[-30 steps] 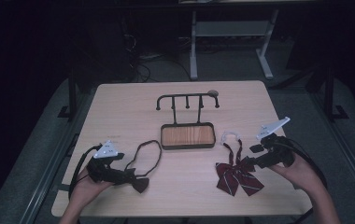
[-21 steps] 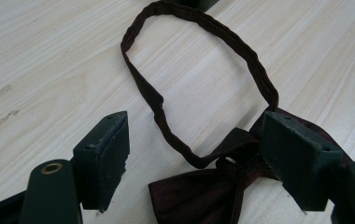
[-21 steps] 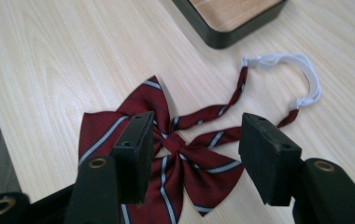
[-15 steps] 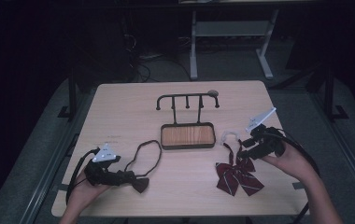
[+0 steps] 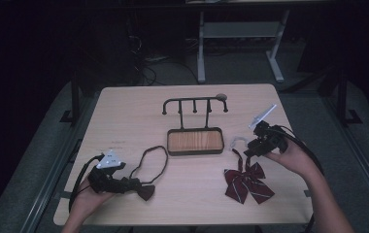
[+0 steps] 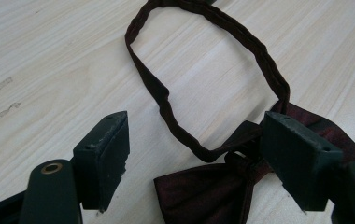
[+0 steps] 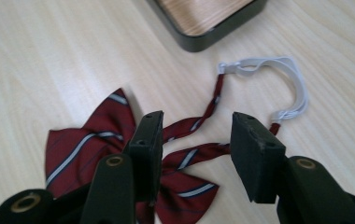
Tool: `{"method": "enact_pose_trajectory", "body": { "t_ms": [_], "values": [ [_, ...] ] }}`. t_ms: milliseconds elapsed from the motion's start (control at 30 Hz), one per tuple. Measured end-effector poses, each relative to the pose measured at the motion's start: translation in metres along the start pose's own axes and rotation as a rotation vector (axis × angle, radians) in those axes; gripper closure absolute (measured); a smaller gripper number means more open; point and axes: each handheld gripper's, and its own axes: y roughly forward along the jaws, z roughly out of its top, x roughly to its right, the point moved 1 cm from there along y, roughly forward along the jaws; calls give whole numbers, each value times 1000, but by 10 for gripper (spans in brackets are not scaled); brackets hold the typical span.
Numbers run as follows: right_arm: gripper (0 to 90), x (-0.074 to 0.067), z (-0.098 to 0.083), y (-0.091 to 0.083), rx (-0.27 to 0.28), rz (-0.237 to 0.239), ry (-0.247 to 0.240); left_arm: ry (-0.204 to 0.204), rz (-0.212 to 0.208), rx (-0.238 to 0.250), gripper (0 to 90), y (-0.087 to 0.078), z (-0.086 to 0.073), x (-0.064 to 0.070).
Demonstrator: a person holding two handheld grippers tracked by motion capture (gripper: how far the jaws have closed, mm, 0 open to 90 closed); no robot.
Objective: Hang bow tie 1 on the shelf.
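A dark maroon bow tie with a looped strap lies at the table's front left. My left gripper rests low over it, open. In the left gripper view its jaws stand wide on either side of the maroon bow, not pressing it. A red striped bow tie lies at the front right, its straps ending in a white elastic. My right gripper hovers over those straps. Its jaws have just been closing; the striped straps pass between them untouched.
A black rack with several hooks rises from a wooden tray with a dark rim at mid-table; the tray's corner lies just beyond the white elastic. Cables trail from both grippers.
My right hand has moved left and away from the table's right edge, to above the striped tie's straps, and its jaws look narrower. The left hand and the maroon tie have stayed put.
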Motion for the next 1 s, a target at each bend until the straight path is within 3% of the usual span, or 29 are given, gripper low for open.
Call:
{"method": "enact_pose_trajectory", "body": {
  "t_ms": [300,567,833,1000],
  "values": [
    [550,21,15,14,-77,-35,57,-3,10,2,249,-3,-1,-3],
    [556,38,16,31,-142,-57,129,0,8,1,249,-2,-1,-3],
    [594,49,6,46,-159,-62,189,-2,8,-2,248,-2,-2,-4],
    [606,51,7,49,-169,-77,202,1,8,-5,248,-1,-2,-4]
  ]
}}
